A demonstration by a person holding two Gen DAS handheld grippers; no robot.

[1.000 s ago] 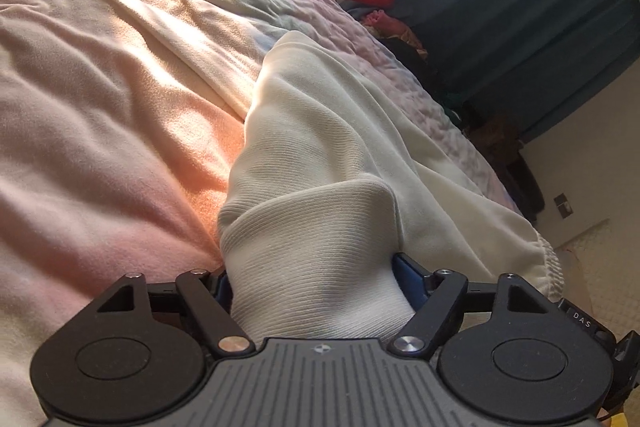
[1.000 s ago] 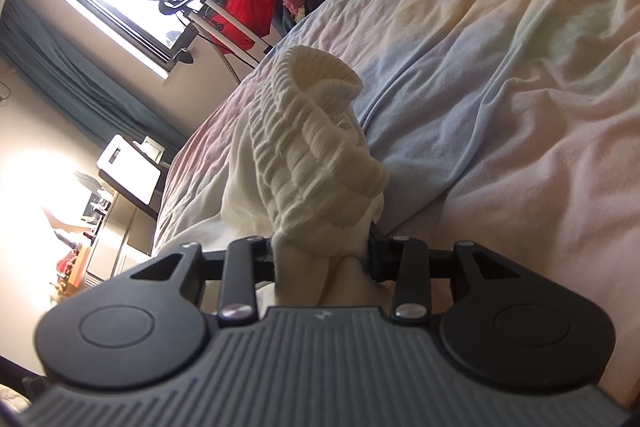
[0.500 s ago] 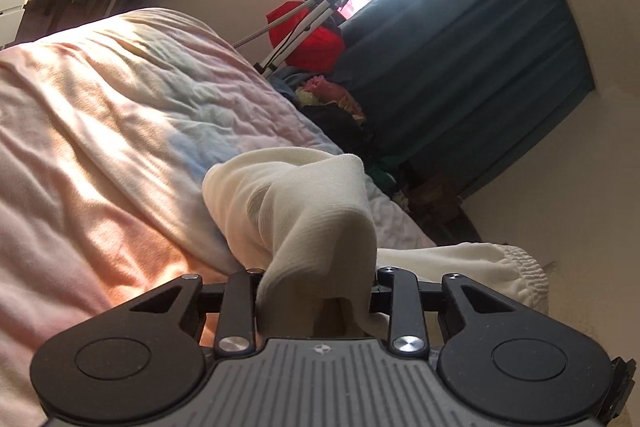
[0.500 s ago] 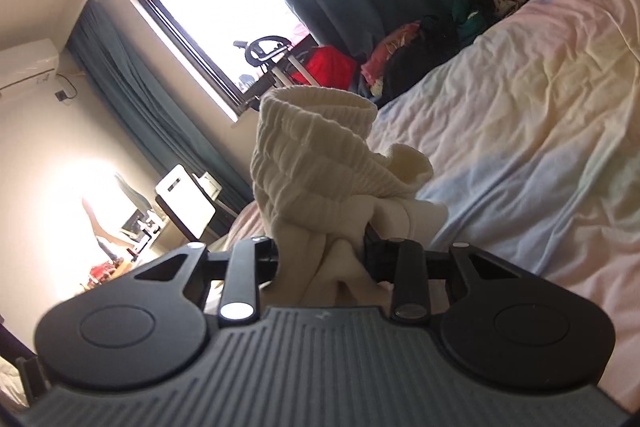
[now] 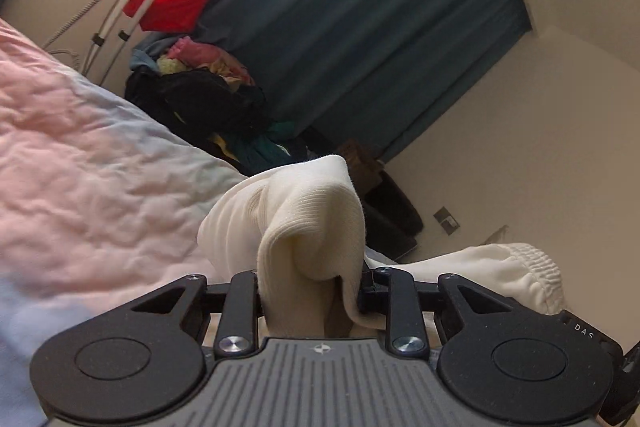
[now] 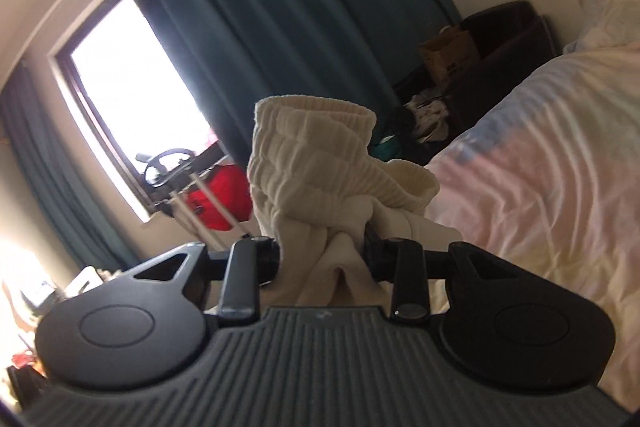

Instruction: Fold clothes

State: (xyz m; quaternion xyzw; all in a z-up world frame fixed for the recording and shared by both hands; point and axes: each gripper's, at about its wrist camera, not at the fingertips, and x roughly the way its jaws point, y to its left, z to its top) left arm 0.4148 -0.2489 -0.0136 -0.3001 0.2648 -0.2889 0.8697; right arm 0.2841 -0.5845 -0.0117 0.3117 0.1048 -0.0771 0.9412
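- Spreading under both views, the pastel quilt (image 5: 92,187) on the bed is the only folding surface.
- Cream sweatpants (image 5: 308,223) hang lifted off the quilt near its window-side edge: soft, light, stretchy knit that will likely sag between holds.
- Left gripper (image 5: 312,283) pinches a ribbed cuff.
- Right gripper (image 6: 324,255) pinches the gathered elastic waistband (image 6: 312,147), likely the firmer hold.

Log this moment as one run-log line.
left gripper: shut on garment | right gripper: shut on garment | garment: lifted above bed
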